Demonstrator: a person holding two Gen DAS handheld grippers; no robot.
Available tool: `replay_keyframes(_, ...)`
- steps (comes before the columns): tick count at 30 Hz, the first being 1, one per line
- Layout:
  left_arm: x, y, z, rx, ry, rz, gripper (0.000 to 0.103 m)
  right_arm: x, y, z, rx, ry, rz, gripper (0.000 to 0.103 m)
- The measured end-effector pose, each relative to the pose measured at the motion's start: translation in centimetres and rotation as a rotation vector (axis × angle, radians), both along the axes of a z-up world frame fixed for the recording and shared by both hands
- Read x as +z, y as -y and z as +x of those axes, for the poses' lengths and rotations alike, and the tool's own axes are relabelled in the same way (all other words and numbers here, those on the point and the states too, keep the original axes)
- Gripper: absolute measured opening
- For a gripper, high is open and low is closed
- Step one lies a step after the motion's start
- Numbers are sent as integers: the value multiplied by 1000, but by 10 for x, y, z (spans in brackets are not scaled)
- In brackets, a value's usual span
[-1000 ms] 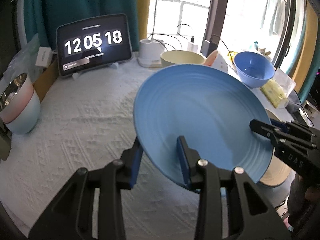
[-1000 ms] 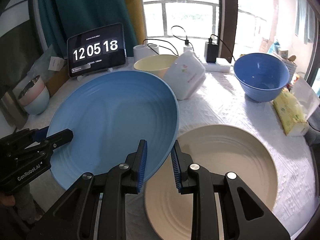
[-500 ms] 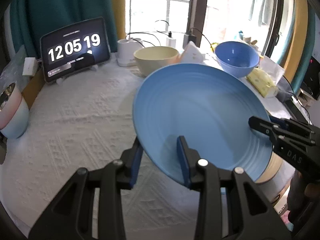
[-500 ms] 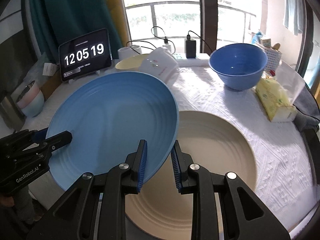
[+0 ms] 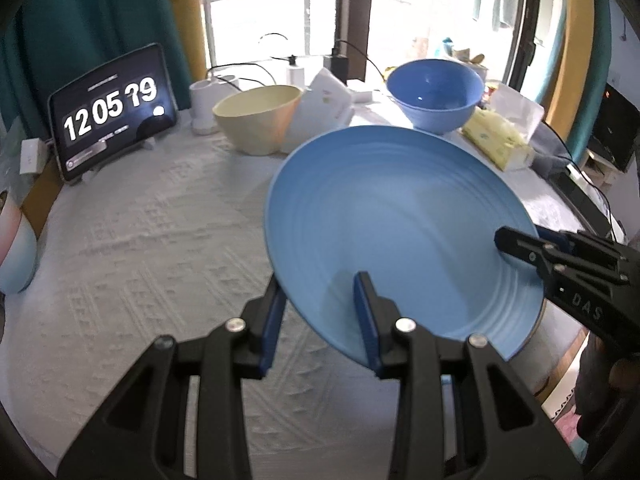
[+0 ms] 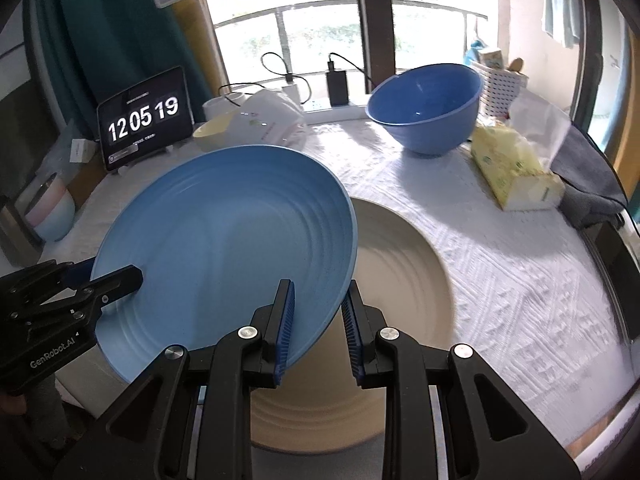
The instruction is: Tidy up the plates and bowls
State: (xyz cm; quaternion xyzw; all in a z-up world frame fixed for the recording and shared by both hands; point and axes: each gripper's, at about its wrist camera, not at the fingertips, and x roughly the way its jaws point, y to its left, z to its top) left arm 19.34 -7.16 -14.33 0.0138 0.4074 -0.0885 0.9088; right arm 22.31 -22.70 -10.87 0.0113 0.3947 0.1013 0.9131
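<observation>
One round blue plastic plate with ridged rings (image 5: 400, 232) fills the centre of both views, tilted and lifted above the table. Two black two-finger grippers hold it at opposite edges. The left gripper (image 5: 320, 316), at the bottom centre of its own view, is clamped on the plate's near rim, one blue-padded finger under the plate and one on top. The right gripper (image 6: 316, 316), bottom centre of its own view, pinches the opposite rim the same way, and it also shows at the right edge of the left view.

In the right view, one round cream plate (image 6: 400, 264) lies flat on the white textured tablecloth (image 6: 520, 280), directly beneath and to the right of the blue plate.

Toward the top of the left view stand two large bowls: one cream bowl (image 5: 256, 120) left of centre and one blue bowl (image 5: 436, 92) to its right. Between them is a white pouch (image 5: 324, 108). One pink-and-pale-blue bowl (image 5: 14, 256) sits at the left edge.

One tablet showing a clock (image 5: 112, 108) stands at the upper left. One yellow tissue pack (image 6: 516, 168) lies at the right of the right view.
</observation>
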Motion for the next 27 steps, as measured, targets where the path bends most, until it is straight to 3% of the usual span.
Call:
replay_keyframes(15, -7, 42, 0, -66, -31, 32, 36, -9, 39, -11, -61, -1, 7, 26)
replay_keyframes(27, -14, 50, 5, -82, -71, 44, 37, -15, 52, -13, -86, -7, 6, 26)
